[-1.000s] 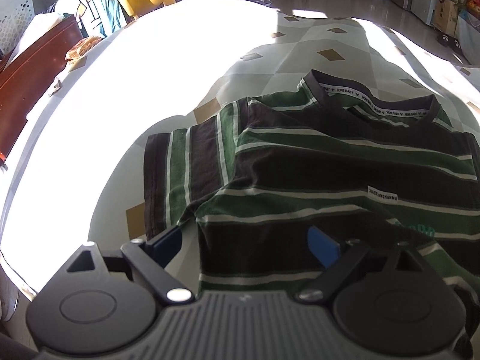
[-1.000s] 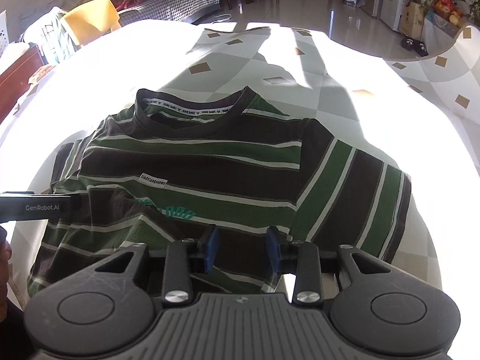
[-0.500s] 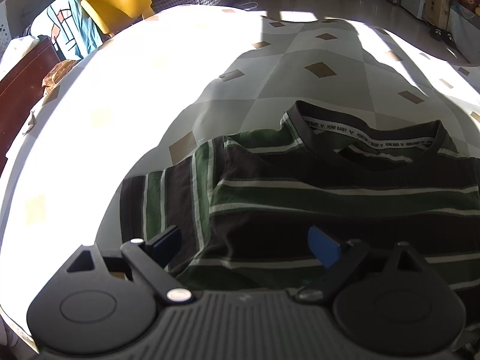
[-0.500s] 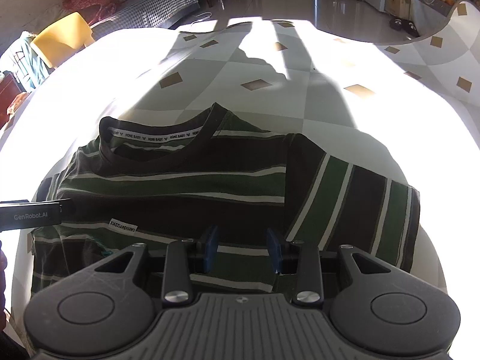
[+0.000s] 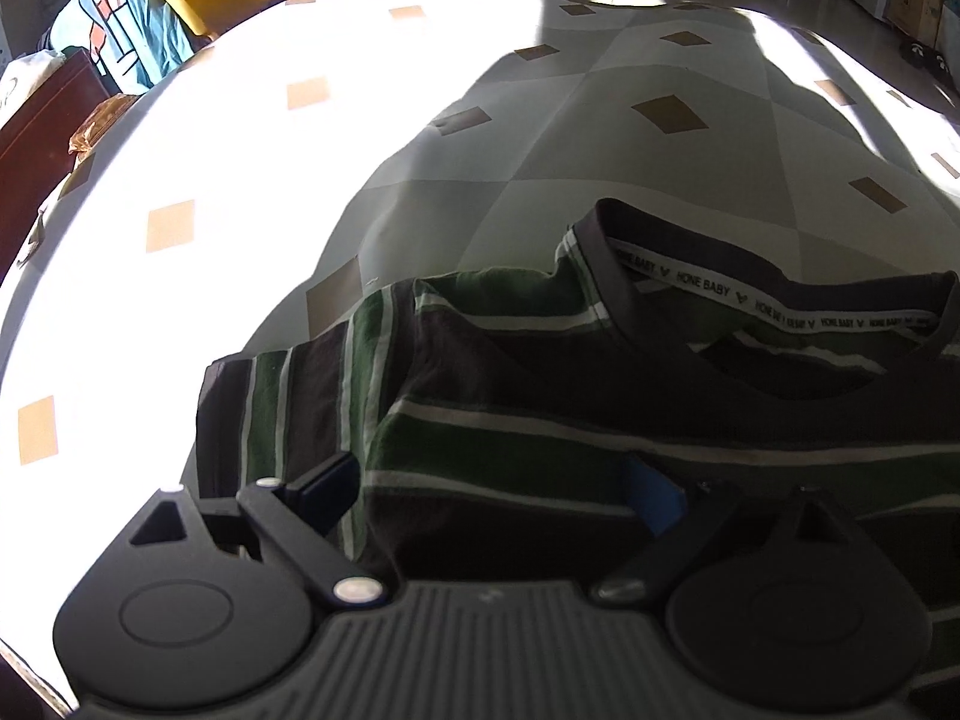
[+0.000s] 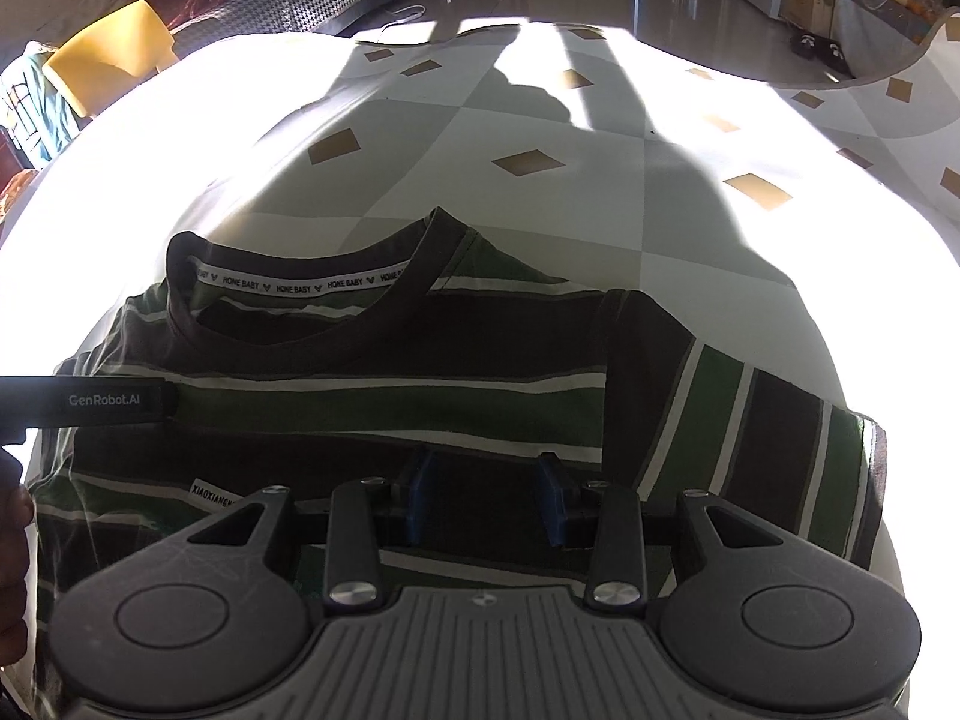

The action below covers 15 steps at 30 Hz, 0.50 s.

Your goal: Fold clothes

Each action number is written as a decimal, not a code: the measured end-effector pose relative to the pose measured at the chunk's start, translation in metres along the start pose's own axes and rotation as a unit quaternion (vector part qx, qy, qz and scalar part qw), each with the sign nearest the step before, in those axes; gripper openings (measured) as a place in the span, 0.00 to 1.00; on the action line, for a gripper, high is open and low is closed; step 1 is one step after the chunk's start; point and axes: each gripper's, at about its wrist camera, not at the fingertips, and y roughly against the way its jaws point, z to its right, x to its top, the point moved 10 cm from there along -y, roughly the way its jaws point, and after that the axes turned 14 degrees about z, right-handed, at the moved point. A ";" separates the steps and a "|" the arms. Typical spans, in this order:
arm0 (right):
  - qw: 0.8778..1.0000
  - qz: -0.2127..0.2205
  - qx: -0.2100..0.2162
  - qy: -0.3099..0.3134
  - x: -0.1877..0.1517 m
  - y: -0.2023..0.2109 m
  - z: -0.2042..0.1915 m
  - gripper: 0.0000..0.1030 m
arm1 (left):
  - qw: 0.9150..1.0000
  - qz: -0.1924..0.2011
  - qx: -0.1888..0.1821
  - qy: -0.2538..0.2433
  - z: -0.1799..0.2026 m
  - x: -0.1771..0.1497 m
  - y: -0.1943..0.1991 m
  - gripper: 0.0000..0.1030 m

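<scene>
striped shirt point(image 6: 420, 384) shows its right sleeve (right wrist view only).

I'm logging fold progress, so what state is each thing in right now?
Striped T-shirt: front up on the table, both sleeves spread out.
Collar: open, pointing away from the cameras.
Left hand-held gripper: jaws wide and opening above the shirt's left side, nothing pinched.
Right hand-held gripper: jaws partly open over the shirt body, no cloth visibly clamped.
Tablecloth: spread flat, part sunlit, part shaded.
</scene>
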 end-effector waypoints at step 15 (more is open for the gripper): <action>0.997 0.032 -0.065 0.017 0.017 -0.020 0.024 0.35 | 1.000 0.023 -0.011 0.011 0.016 0.031 -0.027 1.00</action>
